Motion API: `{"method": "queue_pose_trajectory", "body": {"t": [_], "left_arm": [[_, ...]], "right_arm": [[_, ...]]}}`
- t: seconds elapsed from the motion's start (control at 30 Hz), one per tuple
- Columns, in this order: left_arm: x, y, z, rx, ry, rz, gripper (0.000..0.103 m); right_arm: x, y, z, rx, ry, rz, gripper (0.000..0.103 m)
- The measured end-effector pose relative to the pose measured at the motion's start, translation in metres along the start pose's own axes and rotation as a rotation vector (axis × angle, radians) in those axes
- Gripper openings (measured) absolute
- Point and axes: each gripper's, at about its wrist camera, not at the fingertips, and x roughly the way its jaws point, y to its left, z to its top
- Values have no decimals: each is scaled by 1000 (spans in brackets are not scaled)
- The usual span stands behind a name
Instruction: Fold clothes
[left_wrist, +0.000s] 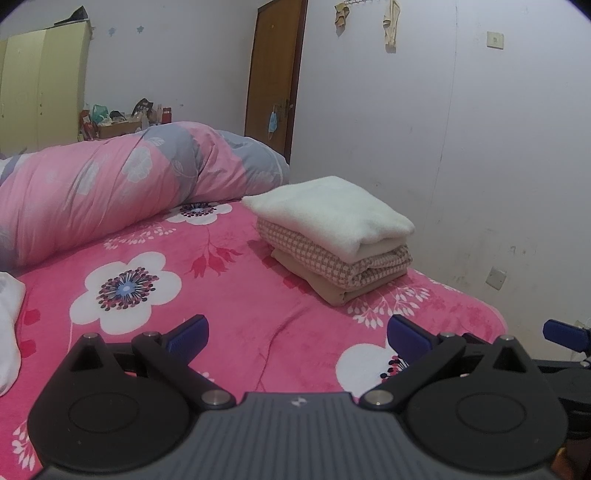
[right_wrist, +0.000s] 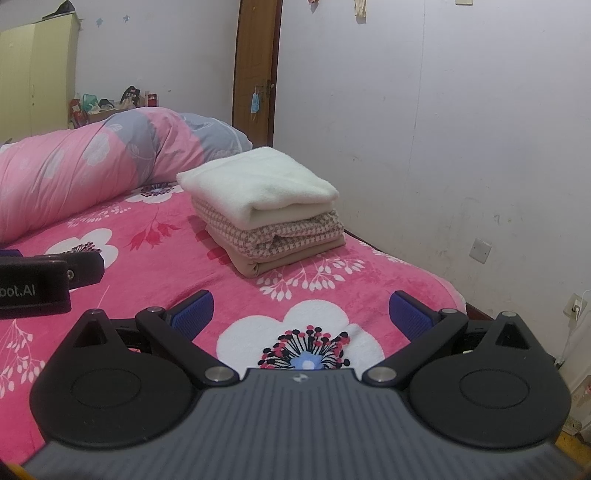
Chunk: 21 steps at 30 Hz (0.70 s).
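Clearly, both grippers hung low over the pink flowered bed cover (left_wrist: 229, 295), side by side, and neither held anything. The left gripper (left_wrist: 297, 334) had its blue fingers spread wide, and the right gripper (right_wrist: 301, 314) was spread wide in the same way, with only the cover between the pads. Further on the bed, near the white wall (right_wrist: 443, 129), stood a neat stack of folded clothes (right_wrist: 266, 218): a cream piece on top, a checked one in the middle, a beige one at the bottom. A rolled pink and grey quilt (left_wrist: 110, 184) lay behind the stack. At the left edge of the left view a white cloth (left_wrist: 9, 332) lay on the cover, still unfolded.
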Motion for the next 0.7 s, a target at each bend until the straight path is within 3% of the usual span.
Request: {"method": "queue_pose_trajectory", "body": {"t": [0.7], "left_arm": [[1, 2, -1, -1, 6, 3, 103]], "right_arm": [[-1, 1, -1, 2, 3, -1, 102]]}}
